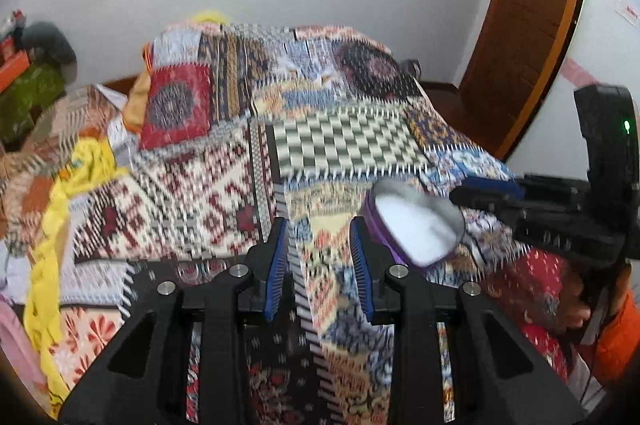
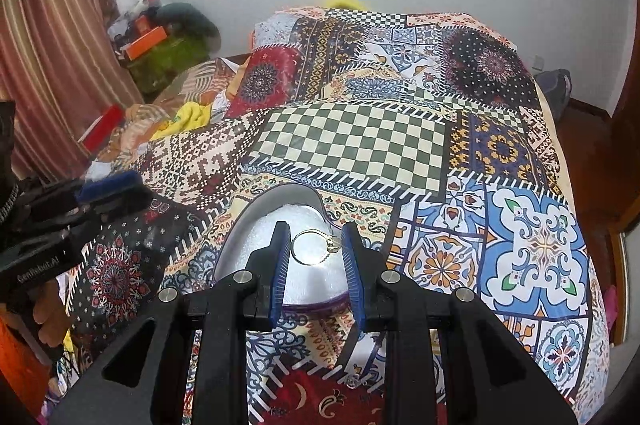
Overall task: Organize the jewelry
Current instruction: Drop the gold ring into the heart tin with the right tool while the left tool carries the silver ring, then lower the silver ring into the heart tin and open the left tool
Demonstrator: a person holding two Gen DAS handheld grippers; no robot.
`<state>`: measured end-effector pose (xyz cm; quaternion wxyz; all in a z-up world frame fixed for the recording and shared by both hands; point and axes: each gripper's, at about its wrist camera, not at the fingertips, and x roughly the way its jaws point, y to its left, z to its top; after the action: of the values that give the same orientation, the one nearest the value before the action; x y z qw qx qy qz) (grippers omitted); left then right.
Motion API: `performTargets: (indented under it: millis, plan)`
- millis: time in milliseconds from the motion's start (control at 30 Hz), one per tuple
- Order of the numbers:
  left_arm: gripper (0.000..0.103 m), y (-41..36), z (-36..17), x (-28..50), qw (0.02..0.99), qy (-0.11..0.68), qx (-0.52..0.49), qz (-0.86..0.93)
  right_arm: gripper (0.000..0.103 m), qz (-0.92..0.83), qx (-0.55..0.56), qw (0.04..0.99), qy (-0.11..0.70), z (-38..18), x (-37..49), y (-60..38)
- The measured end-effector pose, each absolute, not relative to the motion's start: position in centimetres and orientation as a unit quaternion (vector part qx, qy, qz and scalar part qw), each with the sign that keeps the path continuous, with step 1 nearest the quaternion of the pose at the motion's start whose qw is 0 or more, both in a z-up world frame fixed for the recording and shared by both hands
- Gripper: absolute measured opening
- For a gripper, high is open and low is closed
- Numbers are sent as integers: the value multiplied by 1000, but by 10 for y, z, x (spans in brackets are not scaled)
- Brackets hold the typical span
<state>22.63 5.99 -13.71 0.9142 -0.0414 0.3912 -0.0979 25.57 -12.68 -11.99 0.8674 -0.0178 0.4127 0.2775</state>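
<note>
A purple heart-shaped jewelry box [image 2: 256,237] with white padding lies open on the patterned bed cover. A gold ring [image 2: 310,248] lies on the padding, between the fingers of my right gripper [image 2: 314,237], which is open just above the box and does not touch the ring. In the left wrist view the same box [image 1: 416,225] sits just right of my left gripper [image 1: 320,229], which is open and empty above the cover. The right gripper [image 1: 488,195] reaches over the box from the right there.
The patchwork bed cover [image 2: 400,145] fills both views. A yellow cloth [image 1: 60,209] lies at the bed's left. The left gripper [image 2: 104,193] shows at the left of the right wrist view. A wooden door [image 1: 528,25] stands at the back right.
</note>
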Motion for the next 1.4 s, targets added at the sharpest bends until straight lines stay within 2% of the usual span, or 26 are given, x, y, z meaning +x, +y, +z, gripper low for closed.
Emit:
performTargets:
  millis: [167, 467, 600, 800, 1100, 1400]
  plan:
    - [32, 42, -160, 216, 893, 427, -36, -136, 24, 283, -22, 861, 423, -127, 258, -120]
    - [32, 1, -189, 211, 886, 440, 17, -144, 24, 288, -26, 856, 429, -130, 256, -117]
    - [11, 2, -191, 214, 890, 437, 18, -130, 24, 290, -30, 854, 432, -132, 255, -114]
    - [11, 10, -187, 213, 897, 423, 16, -122, 24, 293, -26, 849, 438, -137, 258, -110]
    - [11, 18, -148, 220, 916, 376, -10, -140, 24, 292, -26, 850, 437, -136, 260, -110]
    - [11, 7, -143, 234, 915, 372, -12, -159, 24, 284, -55, 856, 429, -132, 255, -113]
